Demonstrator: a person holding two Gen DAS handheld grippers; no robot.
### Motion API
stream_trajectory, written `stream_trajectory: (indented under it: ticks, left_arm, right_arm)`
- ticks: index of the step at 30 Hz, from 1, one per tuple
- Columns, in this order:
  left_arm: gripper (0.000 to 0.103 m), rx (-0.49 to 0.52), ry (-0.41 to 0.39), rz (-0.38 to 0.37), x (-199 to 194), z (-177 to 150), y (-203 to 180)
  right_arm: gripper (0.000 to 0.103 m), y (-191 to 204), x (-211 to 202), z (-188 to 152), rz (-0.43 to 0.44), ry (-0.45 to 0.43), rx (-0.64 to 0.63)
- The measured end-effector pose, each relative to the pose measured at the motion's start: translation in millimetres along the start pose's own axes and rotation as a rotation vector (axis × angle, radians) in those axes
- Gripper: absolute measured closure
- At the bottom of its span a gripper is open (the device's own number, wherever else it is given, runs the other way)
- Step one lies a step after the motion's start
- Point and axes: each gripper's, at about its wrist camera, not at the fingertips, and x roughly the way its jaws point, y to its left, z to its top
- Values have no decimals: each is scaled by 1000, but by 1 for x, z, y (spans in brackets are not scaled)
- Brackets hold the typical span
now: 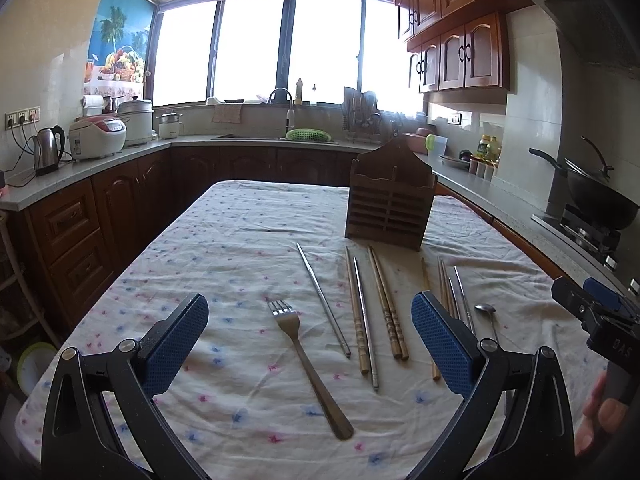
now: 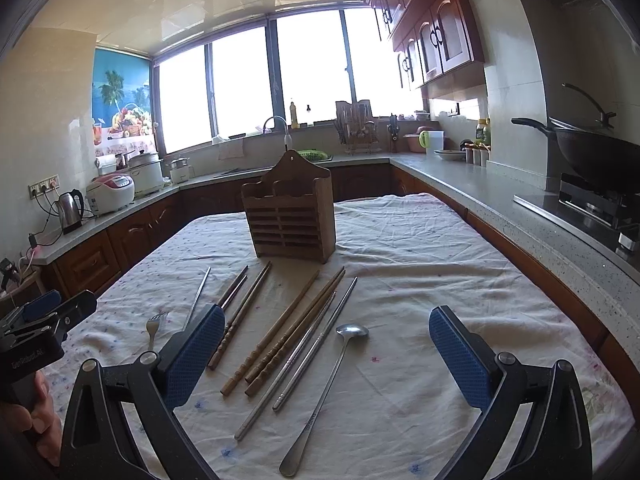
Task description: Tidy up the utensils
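Two grippers are being held wide open and empty above the near edge of the table [image 1: 248, 216], so nothing appears to have been started yet.

Left wrist view: the left gripper [image 1: 310, 340] is being held with its jaws spread well apart, nothing between them, and is being aimed at the fork [image 1: 308, 364], which is lying handle toward the near edge, probably the first pick. Beside the fork, toward the right edge, a single metal chopstick [image 1: 323, 300], a mixed wood and metal pair [image 1: 362, 316] and two carved wooden chopsticks [image 1: 387, 304] are being left loose and parallel, tips toward the wooden holder [image 1: 388, 204]. The holder is standing upright nearer the far edge, apparently as the drop target. More chopsticks are being partly hidden behind the right finger [image 1: 440, 340]; only the bowl of the spoon [image 1: 485, 309] is being shown. The right gripper's body is being seen at the right of this view.

Right wrist view: the right gripper [image 2: 326, 354] is likewise being held fully spread and empty, lined up over the spoon [image 2: 328, 384], whose full handle is being shown here. The wooden trio [image 2: 292, 328] and metal pair [image 2: 316, 344], hidden in the other view, are being shown whole. Two top compartments of the holder [image 2: 290, 216] are being shown, seemingly empty. The fork [image 2: 154, 326] is being mostly blocked by the left finger [image 2: 192, 360].
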Motion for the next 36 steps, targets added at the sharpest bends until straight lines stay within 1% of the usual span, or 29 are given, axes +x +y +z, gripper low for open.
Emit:
stream_trajectory:
  ticks: [10,12,14,16,17,19,20,21,22,24,27,31,32,36]
  left_arm:
    - [0,-36,118,-13,46,23,11]
    - [2,-42,145,-26,58,28,12]
    - [6,-42,175,-36,70,32,13]
    - [10,-40,204,-48,83,37,12]
    - [13,-37,218,-51,90,40,11]
    - [17,-34,241,-61,103,45,11]
    - [22,-35,251,-71,109,48,11]
    - [25,-34,264,-78,115,50,11]
    - [27,-31,281,-85,122,53,10]
    - [35,-27,312,-97,135,57,9]
    - [41,-26,356,-110,154,61,10]
    - [47,-13,402,-111,178,64,10]
    - [50,-8,415,-107,185,65,8]
    - [58,-13,467,-101,211,63,12]
  right_arm:
    - [1,-16,37,19,26,91,46]
    - [1,-20,48,24,24,116,64]
    - [4,-24,58,27,24,140,82]
    - [12,-27,69,30,23,164,93]
    - [15,-28,75,32,24,182,100]
    - [25,-31,88,34,29,216,119]
    - [28,-32,95,35,28,234,126]
    - [33,-33,103,36,27,252,132]
    - [37,-34,109,37,27,267,137]
    - [44,-35,122,38,31,300,153]
    - [54,-31,140,42,57,333,174]
    - [58,-16,167,47,94,373,166]
    - [60,-12,175,47,104,389,167]
    - [68,0,206,44,120,454,159]
